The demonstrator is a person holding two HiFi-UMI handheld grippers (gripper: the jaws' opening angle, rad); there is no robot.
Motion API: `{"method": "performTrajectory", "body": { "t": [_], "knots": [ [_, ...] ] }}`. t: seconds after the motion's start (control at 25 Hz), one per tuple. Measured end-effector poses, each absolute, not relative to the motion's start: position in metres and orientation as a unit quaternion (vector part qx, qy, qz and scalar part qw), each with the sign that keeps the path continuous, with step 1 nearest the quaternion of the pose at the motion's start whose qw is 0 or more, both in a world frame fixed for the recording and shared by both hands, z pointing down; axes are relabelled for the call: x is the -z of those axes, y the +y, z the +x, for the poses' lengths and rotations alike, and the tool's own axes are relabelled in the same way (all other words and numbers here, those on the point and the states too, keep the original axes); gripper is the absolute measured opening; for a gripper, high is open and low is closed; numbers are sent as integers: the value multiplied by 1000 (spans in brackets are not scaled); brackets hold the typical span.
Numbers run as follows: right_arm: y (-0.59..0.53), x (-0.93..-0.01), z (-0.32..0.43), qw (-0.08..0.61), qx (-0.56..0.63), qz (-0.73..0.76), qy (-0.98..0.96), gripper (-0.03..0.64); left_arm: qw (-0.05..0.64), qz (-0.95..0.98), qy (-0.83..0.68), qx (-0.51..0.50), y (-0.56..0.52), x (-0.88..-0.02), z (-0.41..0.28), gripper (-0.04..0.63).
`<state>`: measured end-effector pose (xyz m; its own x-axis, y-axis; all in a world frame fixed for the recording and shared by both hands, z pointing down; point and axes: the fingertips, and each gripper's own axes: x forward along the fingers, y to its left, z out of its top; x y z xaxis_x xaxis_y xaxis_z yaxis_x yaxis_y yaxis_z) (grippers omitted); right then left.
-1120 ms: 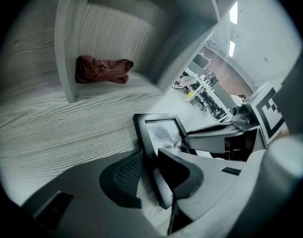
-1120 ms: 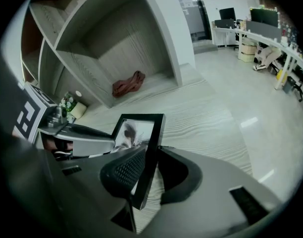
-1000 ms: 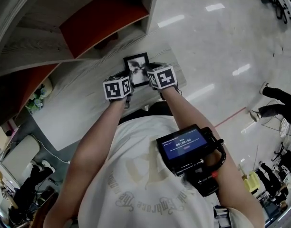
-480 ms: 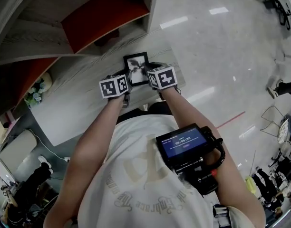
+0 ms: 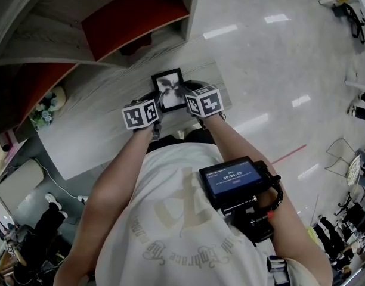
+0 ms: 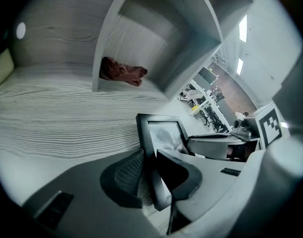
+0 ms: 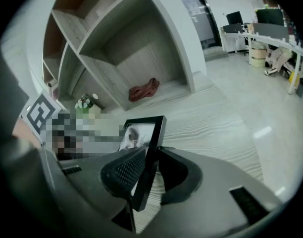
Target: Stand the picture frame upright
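Observation:
A black picture frame (image 5: pixel 169 90) with a grey photo is held over the pale wood-grain table (image 5: pixel 99 130), tilted up off its surface. My left gripper (image 5: pixel 157 104) grips its left edge. In the left gripper view the frame (image 6: pixel 164 135) sits wedged between the pads of the left gripper (image 6: pixel 150 175), whose jaws have just been closing on that edge. My right gripper (image 5: pixel 186 98) clamps the opposite edge. In the right gripper view the frame (image 7: pixel 144 133) stands edge-on between the pads of the right gripper (image 7: pixel 150 170).
An open shelf unit (image 5: pixel 129 16) rises at the table's back, with a red cloth (image 6: pixel 123 71) in one compartment, also seen as the red cloth (image 7: pixel 144 89). A small flower pot (image 5: pixel 44 117) stands at the table's left. Shiny floor lies right of the table edge (image 5: pixel 227 103).
Both grippers and the frame between them have shifted slightly. The left marker cube has moved a little to the left, and the frame's top edge sits slightly higher off the table.

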<state>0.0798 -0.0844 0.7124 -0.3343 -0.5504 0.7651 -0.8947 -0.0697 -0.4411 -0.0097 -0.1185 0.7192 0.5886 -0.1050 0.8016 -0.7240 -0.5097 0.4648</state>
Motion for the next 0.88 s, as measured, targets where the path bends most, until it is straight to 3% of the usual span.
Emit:
{"method": "performTrajectory", "body": {
  "t": [0.88],
  "knots": [
    [-111, -678, 41, 162, -415, 518, -730, 89, 373, 813, -321, -312, -138, -679, -51, 89]
  ]
}}
